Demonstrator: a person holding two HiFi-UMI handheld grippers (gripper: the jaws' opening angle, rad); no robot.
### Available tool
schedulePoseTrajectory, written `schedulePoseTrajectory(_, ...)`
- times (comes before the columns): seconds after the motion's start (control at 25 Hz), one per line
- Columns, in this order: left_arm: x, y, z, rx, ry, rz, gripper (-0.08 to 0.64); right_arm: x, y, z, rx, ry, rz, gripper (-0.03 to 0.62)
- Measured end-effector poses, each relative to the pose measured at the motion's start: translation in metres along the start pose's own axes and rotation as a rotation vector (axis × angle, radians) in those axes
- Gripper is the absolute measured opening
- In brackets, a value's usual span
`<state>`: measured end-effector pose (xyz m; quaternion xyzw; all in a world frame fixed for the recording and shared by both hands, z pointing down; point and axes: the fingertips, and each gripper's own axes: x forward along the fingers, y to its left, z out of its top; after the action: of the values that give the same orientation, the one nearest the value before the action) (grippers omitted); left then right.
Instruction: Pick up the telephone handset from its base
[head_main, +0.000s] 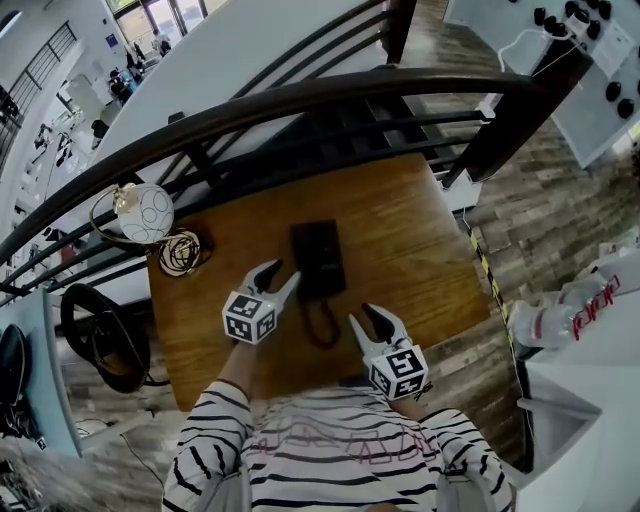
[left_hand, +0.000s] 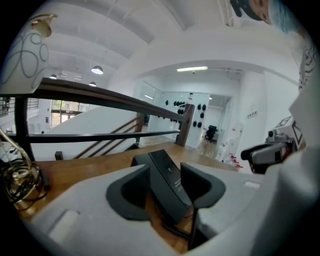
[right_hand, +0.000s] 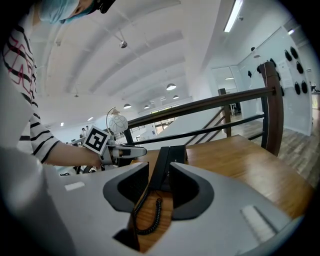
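Handset is lying near-to-far on its base mid-bench; left tongs, gaping wide and empty, are hovering just beside its near end; right tongs, equally wide, are hanging back near-right.

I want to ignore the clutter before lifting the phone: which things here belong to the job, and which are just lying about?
Job: handset, base, coiled cord, left tool, right tool.
Lying about: globe lamp, gold wire coil, railing.
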<state>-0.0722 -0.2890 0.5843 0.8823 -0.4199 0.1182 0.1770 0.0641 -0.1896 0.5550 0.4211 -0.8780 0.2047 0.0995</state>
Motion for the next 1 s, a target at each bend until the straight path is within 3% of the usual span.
schedulePoseTrajectory(0.4, 0.045, 0.026, -0.040, -0.096, 0.101, -0.021, 0.183, 0.002, -0.013, -0.005, 0.026, 0.012, -0.022, 0.109)
schedulePoseTrajectory(1.0, 0.073, 0.035, -0.059, -0.288, 0.141, -0.127, 0.198, -0.005, -0.020, -0.011, 0.052, 0.014, -0.050, 0.101)
